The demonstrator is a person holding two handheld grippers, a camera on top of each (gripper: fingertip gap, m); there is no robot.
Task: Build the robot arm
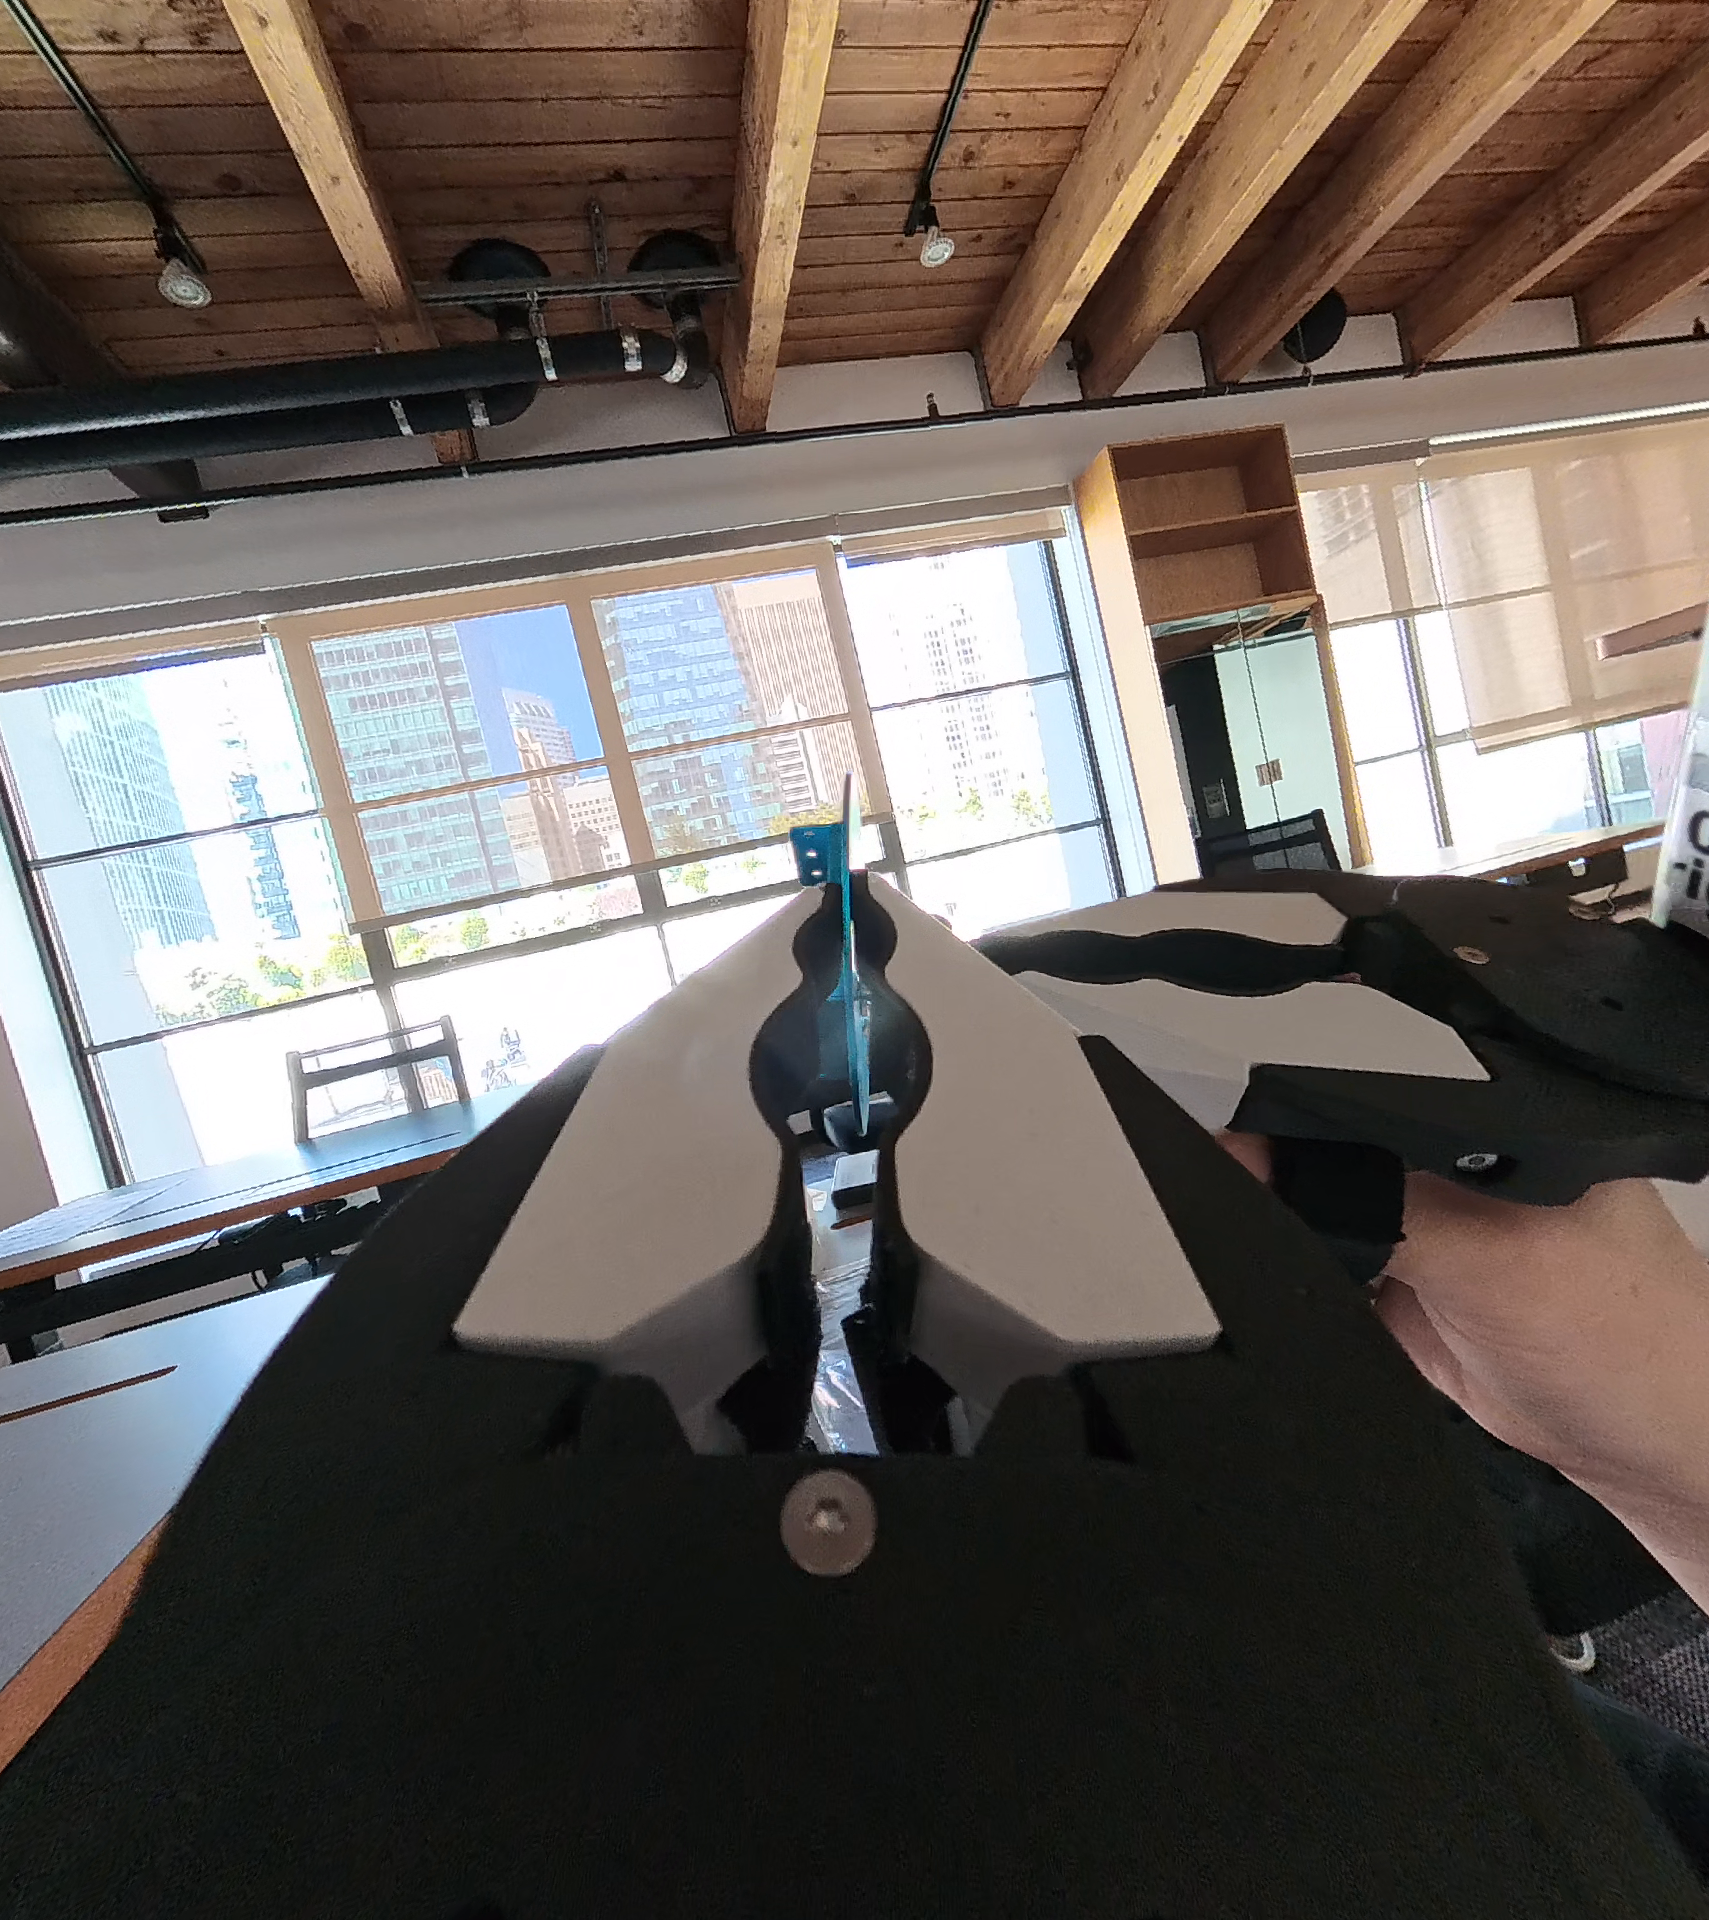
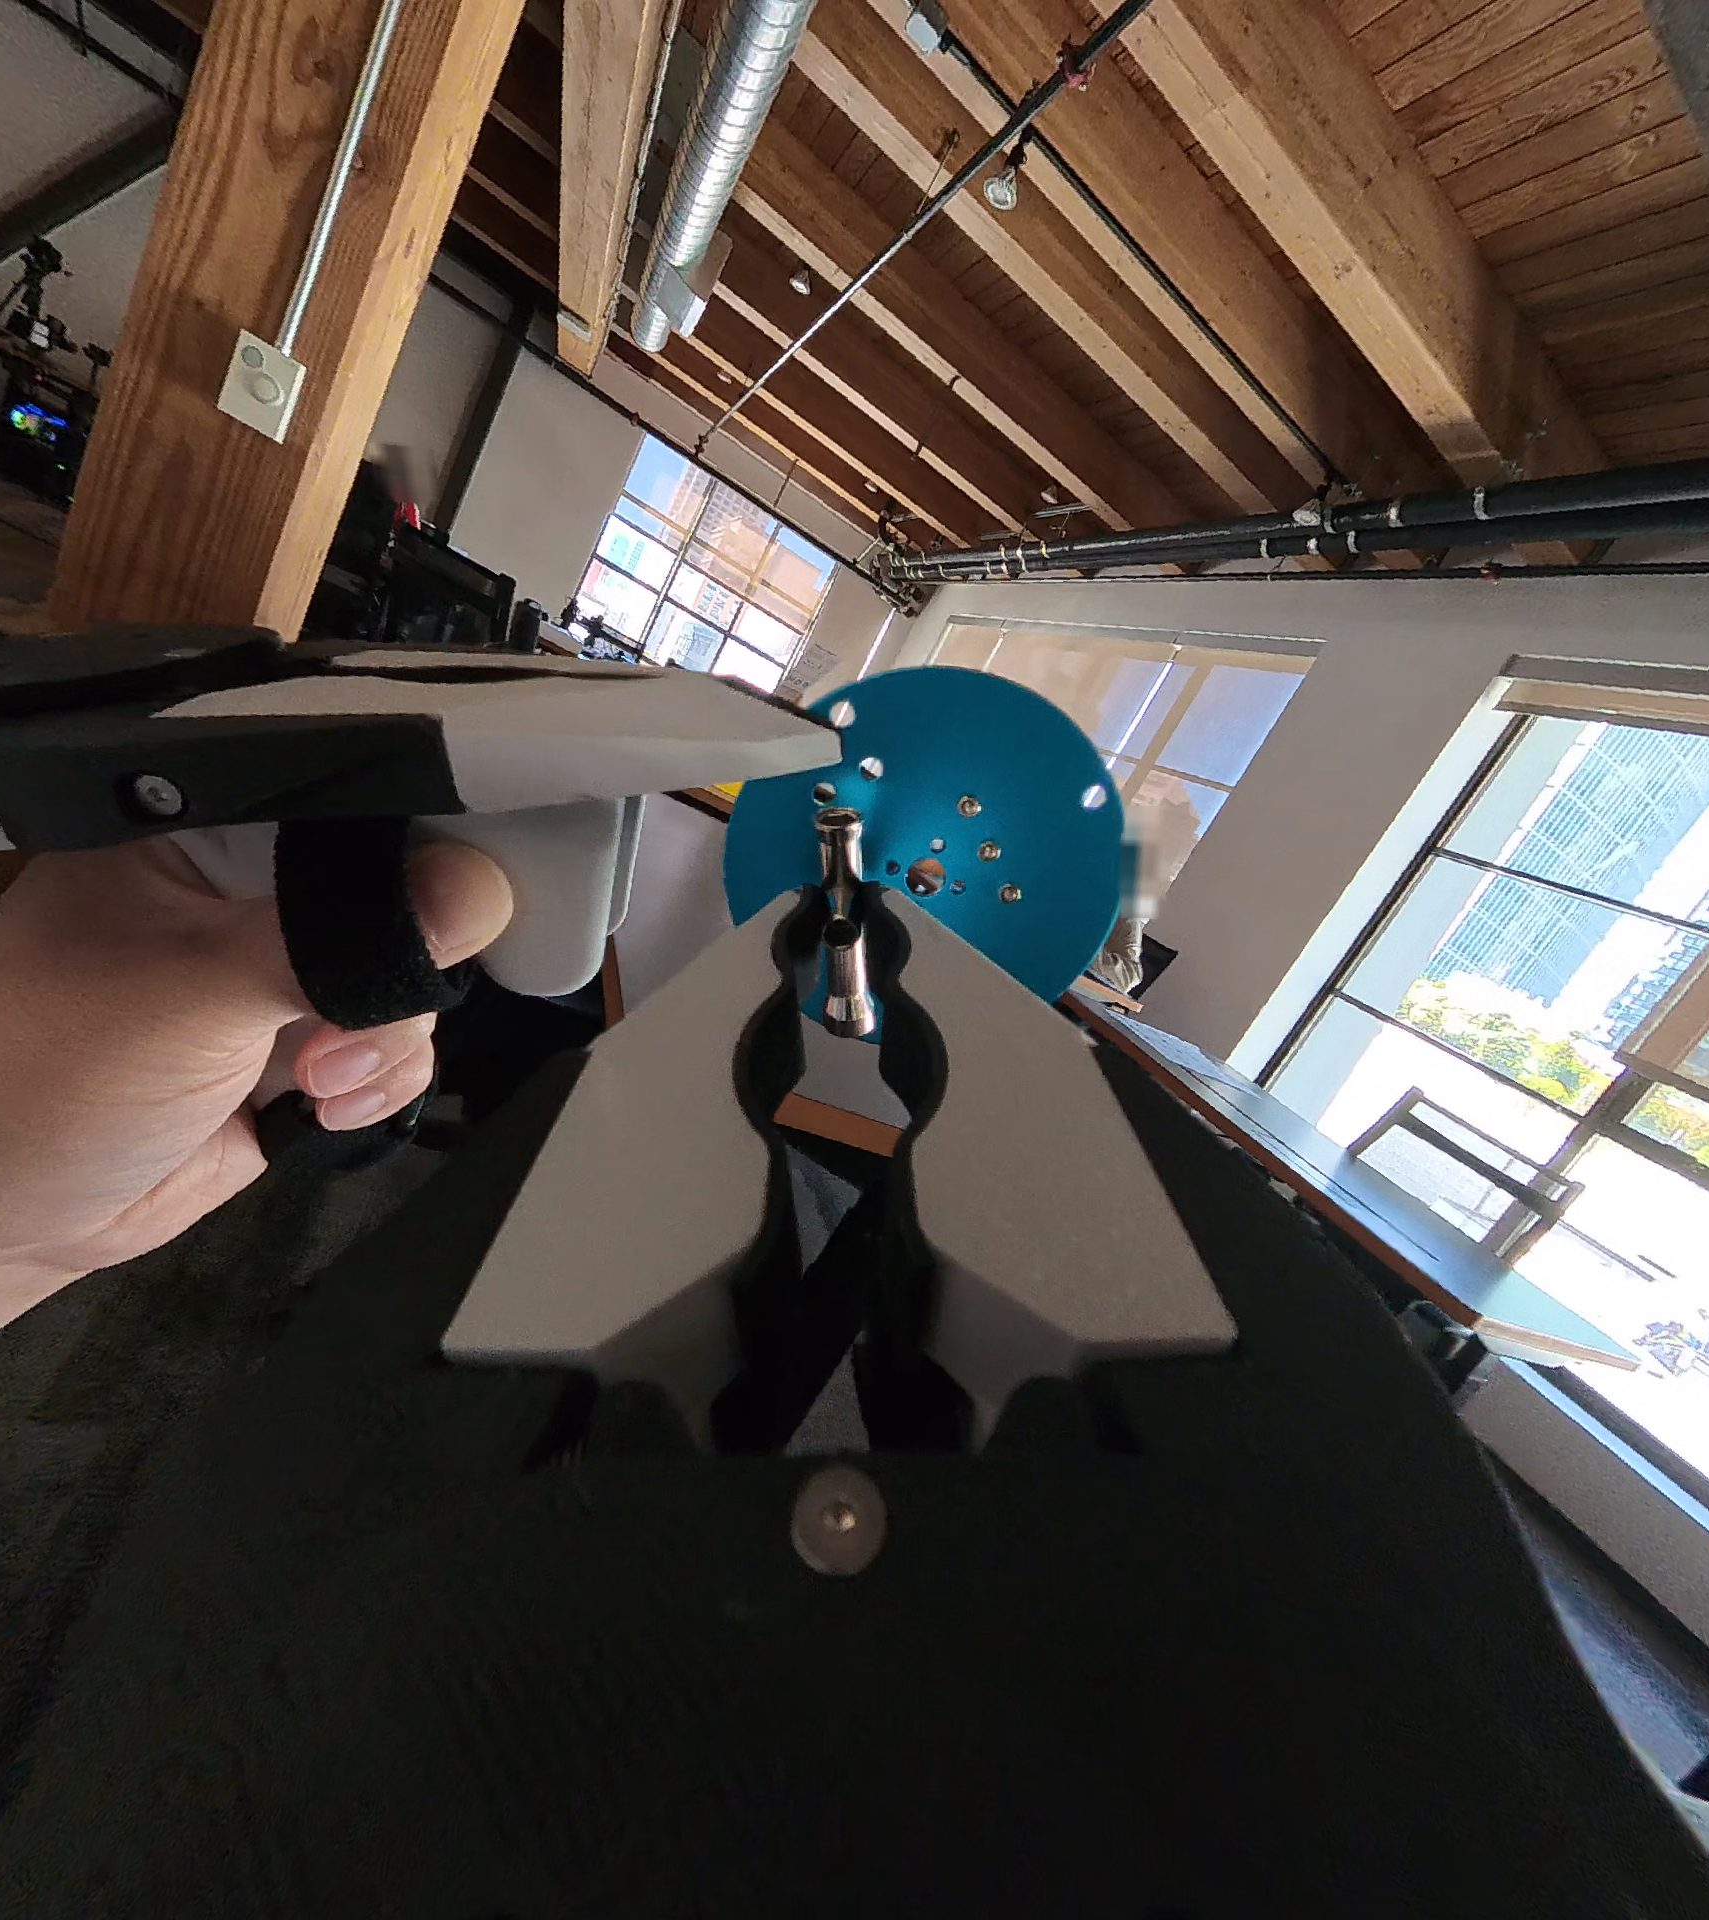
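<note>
Lighting: strong daylight from the windows [image 1: 559, 831], overexposed low down; foreground gripper bodies in dark shadow. Quality: sharp centre, marked wide-angle bending of ceiling beams [image 2: 1245, 260] toward the edges.

Two handheld grippers with black bodies and white fingers are showing: the left gripper [image 1: 845, 914] and the right gripper [image 2: 839, 904]. One flat round blue metal disc [image 2: 975, 821], drilled with small holes, is sitting clamped edge-on in the left one. One shiny silver metal cross-shaped socket tool [image 2: 842, 914] is sitting pinched in the right one. Two bare hands are gripping the handles, one hand [image 1: 1556, 1340] and another hand [image 2: 102, 1091].
</note>
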